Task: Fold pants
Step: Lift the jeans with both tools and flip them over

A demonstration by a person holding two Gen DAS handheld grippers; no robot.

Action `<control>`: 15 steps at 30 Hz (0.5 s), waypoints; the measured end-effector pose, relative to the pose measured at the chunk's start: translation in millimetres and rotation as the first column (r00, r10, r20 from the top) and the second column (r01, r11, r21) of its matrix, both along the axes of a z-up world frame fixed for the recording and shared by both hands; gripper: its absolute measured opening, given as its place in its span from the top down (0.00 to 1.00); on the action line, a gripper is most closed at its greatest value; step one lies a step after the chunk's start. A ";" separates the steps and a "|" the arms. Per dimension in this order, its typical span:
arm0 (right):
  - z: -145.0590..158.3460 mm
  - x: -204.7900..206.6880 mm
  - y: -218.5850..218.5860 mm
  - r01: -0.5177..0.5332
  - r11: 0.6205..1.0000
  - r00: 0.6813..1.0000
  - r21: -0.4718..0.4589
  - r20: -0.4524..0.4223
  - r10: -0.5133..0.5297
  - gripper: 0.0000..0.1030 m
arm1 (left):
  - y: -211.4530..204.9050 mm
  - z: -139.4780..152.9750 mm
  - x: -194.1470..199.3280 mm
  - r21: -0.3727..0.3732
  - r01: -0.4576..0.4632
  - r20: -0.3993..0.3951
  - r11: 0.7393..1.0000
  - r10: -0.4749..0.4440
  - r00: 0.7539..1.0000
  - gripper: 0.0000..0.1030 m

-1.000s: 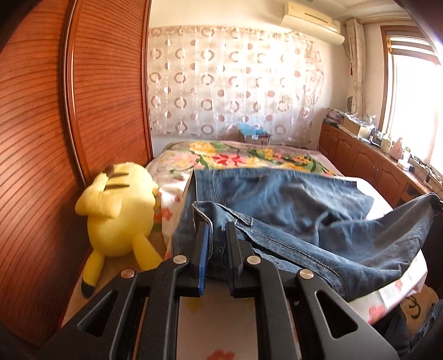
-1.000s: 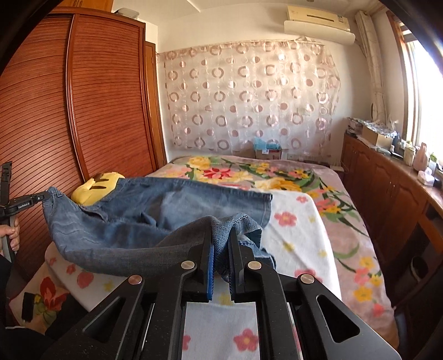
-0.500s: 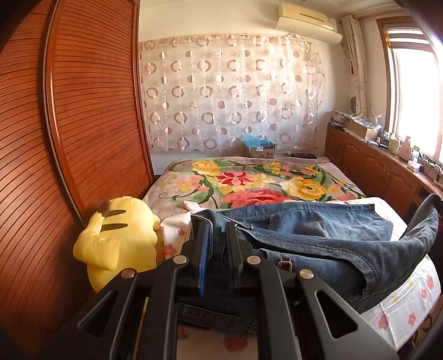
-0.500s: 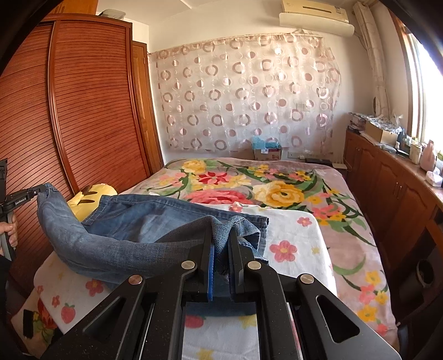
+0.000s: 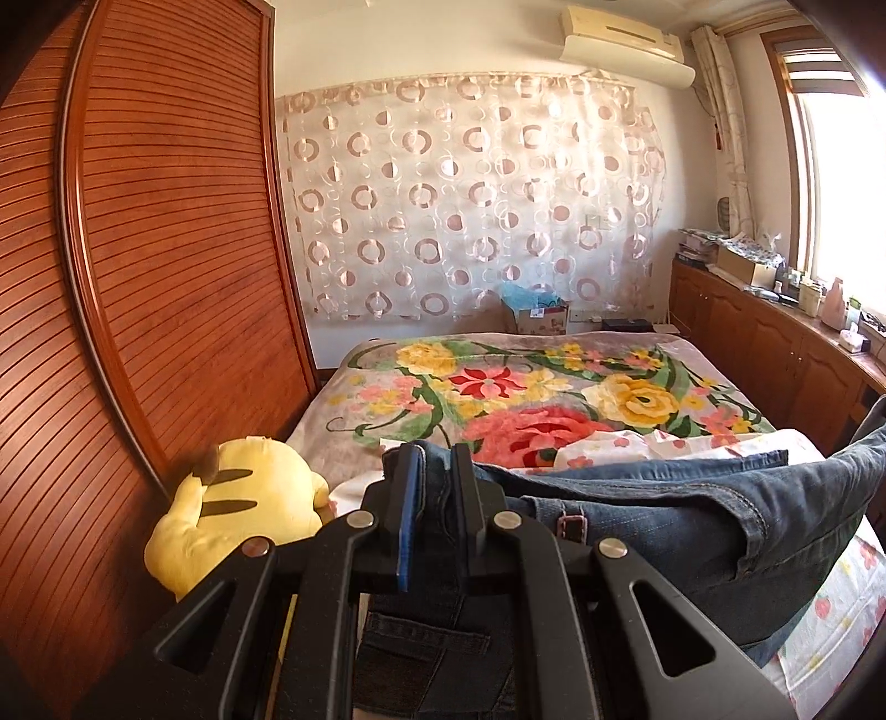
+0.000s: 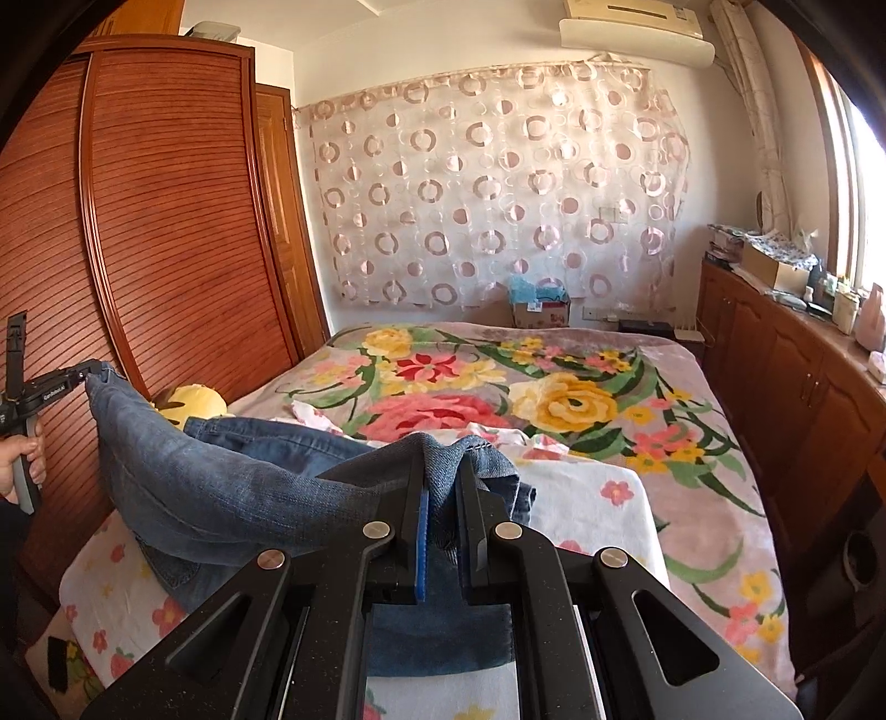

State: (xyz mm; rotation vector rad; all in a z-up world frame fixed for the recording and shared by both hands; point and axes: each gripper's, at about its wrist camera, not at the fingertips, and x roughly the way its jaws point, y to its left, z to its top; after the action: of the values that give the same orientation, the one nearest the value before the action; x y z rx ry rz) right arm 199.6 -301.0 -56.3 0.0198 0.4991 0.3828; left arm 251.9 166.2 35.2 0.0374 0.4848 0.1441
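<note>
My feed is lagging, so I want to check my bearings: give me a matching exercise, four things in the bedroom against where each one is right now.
Things:
1. blue denim jeans
2. yellow plush toy
3. white wall air conditioner
4. small cardboard box with blue paper

Places:
A. high above the circle-patterned curtain
B. clamped in the left gripper and right gripper
C. beyond the far end of the bed
D. beside the brown slatted wardrobe

Pairs: 1-B, 2-D, 3-A, 4-C

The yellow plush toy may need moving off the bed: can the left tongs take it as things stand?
Probably not: the left tongs are shut on the jeans, so the yellow plush toy beside them can't be gripped yet.
</note>
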 end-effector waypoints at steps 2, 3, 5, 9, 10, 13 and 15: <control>-1.2 6.6 2.2 -0.001 1.000 1.000 -0.007 0.004 0.001 0.93 | 1.3 0.9 13.0 0.002 -0.003 -0.002 1.000 0.003 1.000 0.88; -1.8 10.2 4.1 -0.003 1.000 1.000 -0.012 0.003 0.003 0.93 | 2.1 0.0 19.3 0.003 -0.003 -0.005 1.000 0.003 1.000 0.88; -6.5 19.0 7.4 -0.001 1.000 1.000 -0.027 -0.005 0.001 0.93 | 3.1 -4.4 35.0 0.007 -0.005 -0.017 1.000 0.005 1.000 0.88; -19.4 44.0 15.8 0.003 0.998 0.999 -0.063 -0.045 -0.006 0.93 | 2.9 -20.7 64.8 0.018 -0.014 -0.055 1.000 0.015 0.998 0.88; -23.9 51.4 17.8 0.005 0.998 0.998 -0.070 -0.060 -0.009 0.93 | 3.8 -25.9 71.9 0.018 -0.015 -0.068 1.000 0.017 0.998 0.88; -38.0 68.9 23.2 0.011 0.995 0.995 -0.096 -0.097 -0.021 0.93 | 6.8 -41.2 89.7 0.011 -0.021 -0.103 1.000 0.022 0.994 0.88; -46.8 80.3 27.0 0.014 0.994 0.992 -0.107 -0.123 -0.027 0.93 | 11.5 -50.3 100.0 0.003 -0.026 -0.124 1.000 0.026 0.992 0.88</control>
State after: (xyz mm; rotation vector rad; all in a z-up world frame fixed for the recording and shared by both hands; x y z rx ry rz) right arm 280.0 -274.0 -103.2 -0.0545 0.6415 0.3360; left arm 351.9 177.7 -15.1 0.0416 0.6095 0.1683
